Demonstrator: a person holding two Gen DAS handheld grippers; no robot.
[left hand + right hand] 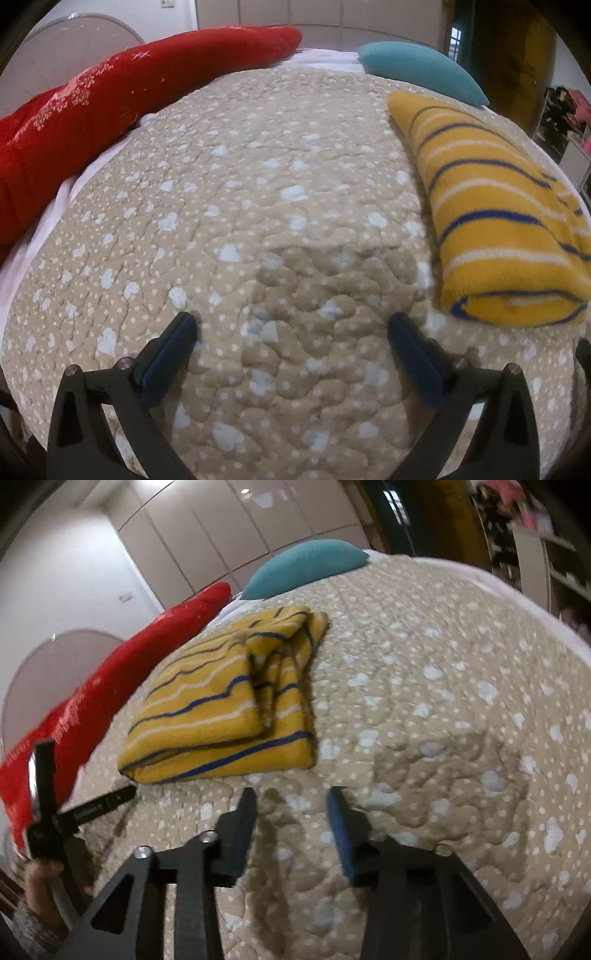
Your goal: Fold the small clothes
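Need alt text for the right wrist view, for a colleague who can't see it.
A folded yellow garment with blue and white stripes lies on a beige spotted quilt, just ahead of the open, empty right gripper. A red blanket and teal pillow sit beyond; the left gripper shows at left.

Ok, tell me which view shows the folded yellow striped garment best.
The right wrist view: the yellow striped garment sits whole in frame, its folded layers visible. The left wrist view shows it at the right edge, partly cut off.
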